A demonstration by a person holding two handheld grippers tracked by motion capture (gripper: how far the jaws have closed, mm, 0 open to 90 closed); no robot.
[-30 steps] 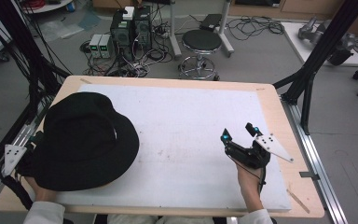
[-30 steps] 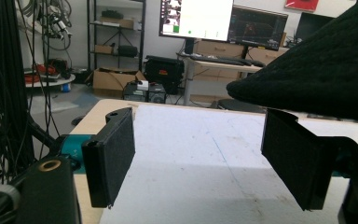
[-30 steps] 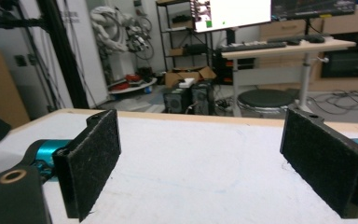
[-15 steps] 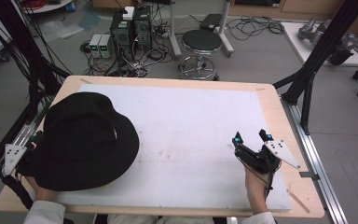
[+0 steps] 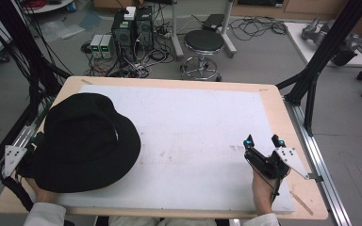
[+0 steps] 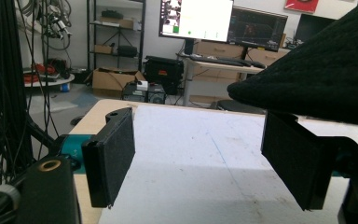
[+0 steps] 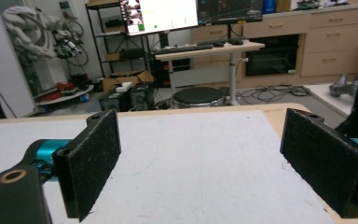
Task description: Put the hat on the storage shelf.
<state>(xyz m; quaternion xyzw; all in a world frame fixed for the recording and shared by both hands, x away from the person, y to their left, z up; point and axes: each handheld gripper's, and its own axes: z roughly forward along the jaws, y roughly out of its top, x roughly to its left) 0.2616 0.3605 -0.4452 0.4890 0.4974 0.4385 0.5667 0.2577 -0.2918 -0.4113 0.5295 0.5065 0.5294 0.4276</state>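
A black wide-brimmed hat [image 5: 85,141] lies on the left part of the white mat [image 5: 193,127]. In the left gripper view its brim [image 6: 317,79] hangs over the right jaw. My left gripper [image 6: 200,163] is open with nothing between its pads, low over the mat. In the high view the hat covers its jaws, and its grey plate [image 5: 13,157] sticks out at the hat's left edge. My right gripper [image 5: 263,141] is open near the mat's front right corner, far from the hat. Between its pads, my right gripper [image 7: 205,158] holds only bare mat.
The mat sits on a wooden table [image 5: 283,113] with black frame posts at both sides [image 5: 311,75]. Behind the table stand a round stool [image 5: 203,42] and computer boxes with cables [image 5: 132,28] on the floor. A hand [image 5: 261,193] holds the right gripper.
My right gripper has moved to the right and slightly toward the table's front edge, staying open. The hat and the left gripper have not moved.
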